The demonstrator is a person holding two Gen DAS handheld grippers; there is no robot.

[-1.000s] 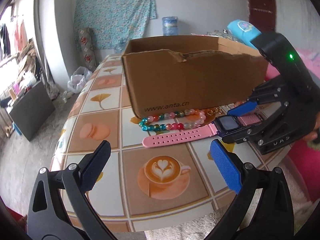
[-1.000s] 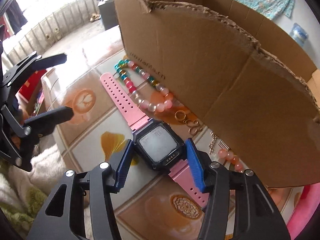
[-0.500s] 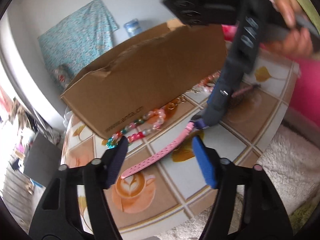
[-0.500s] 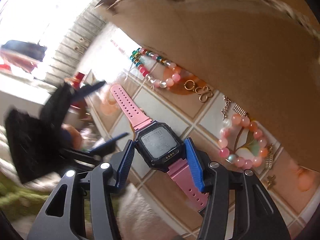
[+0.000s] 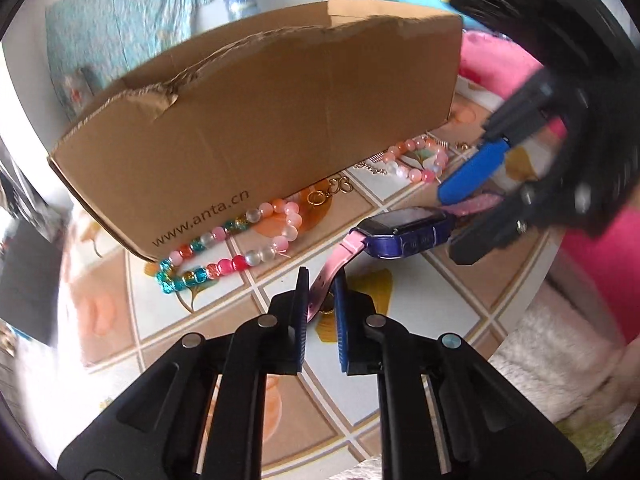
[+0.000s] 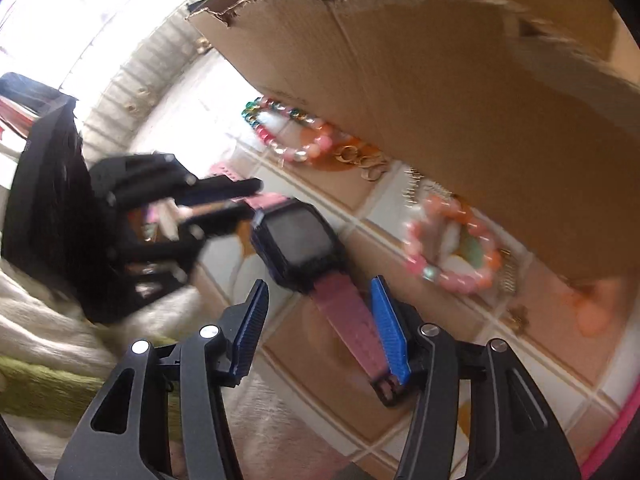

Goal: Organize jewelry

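Watch [image 5: 404, 232] lies on table [image 5: 420, 280] just before box [image 5: 280, 120]. Left gripper [image 5: 320, 300] closing on pink strap — pads nearly pinching. Right gripper [image 6: 320, 320] half open, straddling other strap, not gripping. Best: finish pinch squarely, lift slow, clear beads [image 5: 240, 248].

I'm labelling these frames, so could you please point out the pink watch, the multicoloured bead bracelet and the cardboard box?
pink watch [image 5: 404, 226]: left wrist view, screen.
multicoloured bead bracelet [image 5: 224, 266]: left wrist view, lower beads.
cardboard box [image 5: 280, 120]: left wrist view, front wall.
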